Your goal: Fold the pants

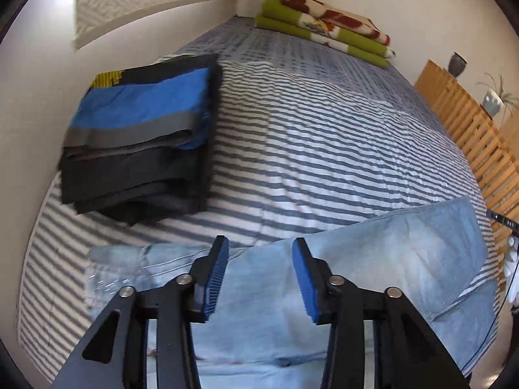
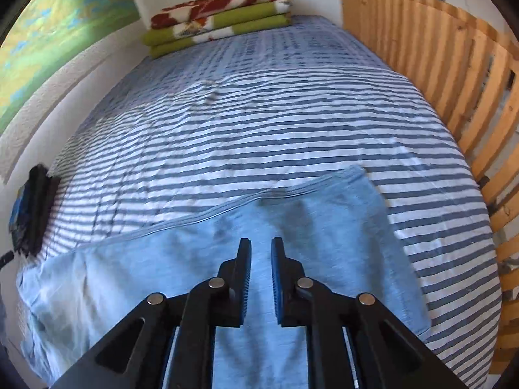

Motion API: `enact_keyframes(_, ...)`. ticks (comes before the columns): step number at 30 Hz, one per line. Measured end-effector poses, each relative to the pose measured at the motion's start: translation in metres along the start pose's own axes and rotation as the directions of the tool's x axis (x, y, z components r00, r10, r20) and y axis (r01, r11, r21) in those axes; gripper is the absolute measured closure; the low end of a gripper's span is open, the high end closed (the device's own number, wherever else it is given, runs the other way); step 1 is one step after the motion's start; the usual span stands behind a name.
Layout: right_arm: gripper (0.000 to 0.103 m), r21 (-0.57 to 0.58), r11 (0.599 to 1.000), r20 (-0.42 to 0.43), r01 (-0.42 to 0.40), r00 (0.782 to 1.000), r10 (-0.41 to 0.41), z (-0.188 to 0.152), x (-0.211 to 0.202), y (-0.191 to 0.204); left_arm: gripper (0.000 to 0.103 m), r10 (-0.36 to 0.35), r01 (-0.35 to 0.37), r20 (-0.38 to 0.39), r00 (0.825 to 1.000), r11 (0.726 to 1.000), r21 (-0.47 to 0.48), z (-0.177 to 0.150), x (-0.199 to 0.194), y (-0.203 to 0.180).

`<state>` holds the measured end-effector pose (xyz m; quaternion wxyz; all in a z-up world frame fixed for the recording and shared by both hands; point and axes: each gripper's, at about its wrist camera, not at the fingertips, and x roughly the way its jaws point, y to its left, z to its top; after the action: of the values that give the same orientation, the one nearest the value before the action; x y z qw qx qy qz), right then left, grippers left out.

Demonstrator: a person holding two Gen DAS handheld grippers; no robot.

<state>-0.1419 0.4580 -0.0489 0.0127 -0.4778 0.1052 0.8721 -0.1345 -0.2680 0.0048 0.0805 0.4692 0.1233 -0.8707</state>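
Light blue jeans [image 1: 373, 259] lie flat across the near end of a striped bed [image 1: 308, 136]. My left gripper [image 1: 259, 249] hovers open over the waist end of the jeans, nothing between its blue pads. In the right wrist view the same jeans [image 2: 162, 259] spread from the lower left to a leg end near the middle right. My right gripper [image 2: 261, 249] hangs above the leg part, its pads a narrow gap apart and holding nothing.
A stack of folded dark and blue clothes [image 1: 139, 136] sits at the left edge of the bed by the wall. Folded green and red blankets [image 1: 324, 26] lie at the far end. A wooden slatted rail [image 2: 454, 90] runs along the right side.
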Motion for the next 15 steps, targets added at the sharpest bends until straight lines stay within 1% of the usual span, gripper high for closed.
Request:
enact_keyframes(1, 0.082, -0.054, 0.998, -0.002, -0.022, 1.000, 0.022, -0.003, -0.004, 0.025, 0.045, 0.032, -0.032, 0.004, 0.999, 0.999, -0.022, -0.006, -0.008, 0.022)
enact_keyframes(2, 0.078, -0.108, 0.994, -0.001, -0.037, 0.999, 0.037, -0.005, -0.007, 0.051, 0.045, 0.051, -0.051, 0.003, 0.999, 0.997, -0.053, -0.011, -0.015, 0.045)
enact_keyframes(3, 0.076, -0.159, 0.986, -0.001, -0.050, 0.999, 0.050, -0.007, -0.011, 0.076, 0.045, 0.055, -0.055, 0.002, 0.998, 0.994, -0.091, -0.015, -0.020, 0.068)
enact_keyframes(5, 0.069, -0.253, 0.965, -0.005, -0.071, 0.997, 0.072, -0.010, -0.014, 0.126, 0.045, 0.048, -0.049, -0.007, 0.999, 0.983, -0.179, -0.023, -0.024, 0.110)
enact_keyframes(8, 0.066, -0.342, 0.932, -0.033, -0.118, 0.993, 0.113, -0.012, -0.008, 0.193, 0.043, 0.030, -0.035, -0.025, 0.999, 0.964, -0.265, -0.032, -0.019, 0.160)
enact_keyframes(9, 0.066, -0.362, 0.922, -0.050, -0.134, 0.991, 0.124, -0.014, -0.004, 0.213, 0.042, 0.018, -0.025, -0.025, 1.000, 0.958, -0.287, -0.035, -0.015, 0.173)
enact_keyframes(11, 0.064, -0.414, 0.898, -0.085, -0.149, 0.989, 0.125, -0.019, 0.010, 0.253, 0.039, -0.044, 0.027, -0.046, 0.998, 0.943, -0.331, -0.042, 0.000, 0.192)
enact_keyframes(12, 0.063, -0.448, 0.881, -0.100, -0.151, 0.988, 0.118, -0.022, 0.018, 0.272, 0.037, -0.067, 0.041, -0.064, 0.996, 0.939, -0.341, -0.045, 0.008, 0.197)
enact_keyframes(13, 0.062, -0.483, 0.863, -0.115, -0.148, 0.988, 0.105, -0.026, 0.027, 0.290, 0.037, -0.060, 0.030, -0.080, 0.995, 0.941, -0.337, -0.049, 0.014, 0.199)
enact_keyframes(14, 0.062, -0.515, 0.845, -0.130, -0.143, 0.988, 0.089, -0.032, 0.036, 0.307, 0.037, -0.047, 0.018, -0.086, 0.995, 0.949, -0.315, -0.053, 0.016, 0.197)
enact_keyframes(15, 0.062, -0.539, 0.832, -0.136, -0.133, 0.988, 0.070, -0.038, 0.045, 0.322, 0.037, -0.048, 0.023, -0.083, 0.995, 0.958, -0.285, -0.059, 0.015, 0.195)
